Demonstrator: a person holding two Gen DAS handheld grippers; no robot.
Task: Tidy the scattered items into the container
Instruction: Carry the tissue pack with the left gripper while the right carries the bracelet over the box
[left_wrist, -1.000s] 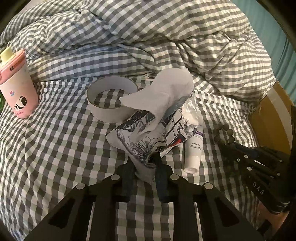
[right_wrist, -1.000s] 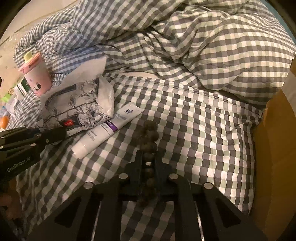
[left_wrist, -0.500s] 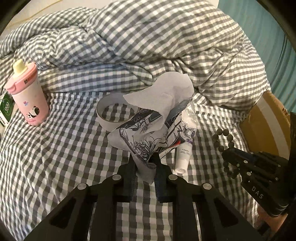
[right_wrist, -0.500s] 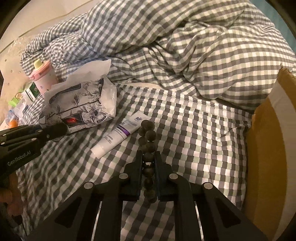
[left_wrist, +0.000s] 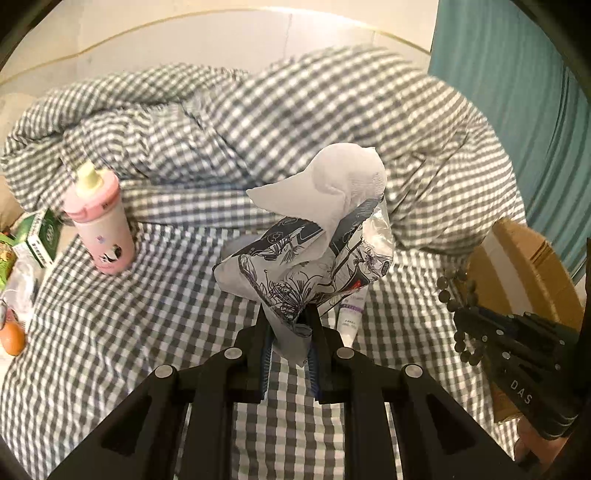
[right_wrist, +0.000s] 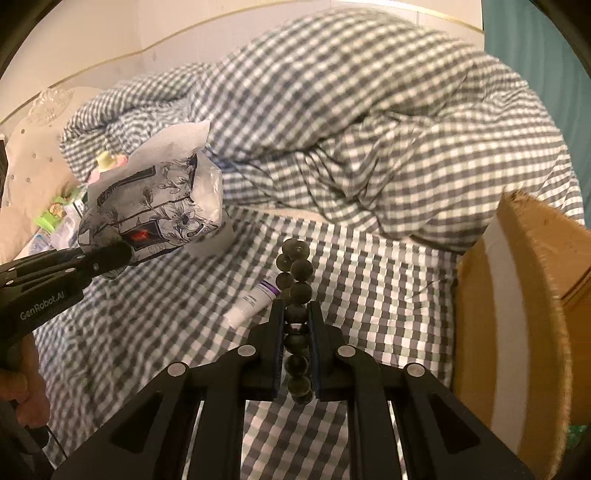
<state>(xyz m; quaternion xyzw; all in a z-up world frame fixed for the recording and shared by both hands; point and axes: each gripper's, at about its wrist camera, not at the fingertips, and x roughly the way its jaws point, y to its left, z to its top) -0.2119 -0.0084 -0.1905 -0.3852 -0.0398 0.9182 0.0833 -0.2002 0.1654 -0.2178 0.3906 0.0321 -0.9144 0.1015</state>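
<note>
Tissue pack (left_wrist: 306, 266) pinched in left tongs (left_wrist: 288, 328), bead bracelet (right_wrist: 295, 295) clamped in right tongs (right_wrist: 297, 325), cardboard box (right_wrist: 517, 295) beside them

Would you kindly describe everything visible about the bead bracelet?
The bead bracelet is a loop of round, dark, dull-glossy beads. The right claw is shut on its middle, so both ends of the loop stick out: one past the fingertips, one back between the fingers. It hangs clear of the checked bedsheet, above a white tube.
</note>
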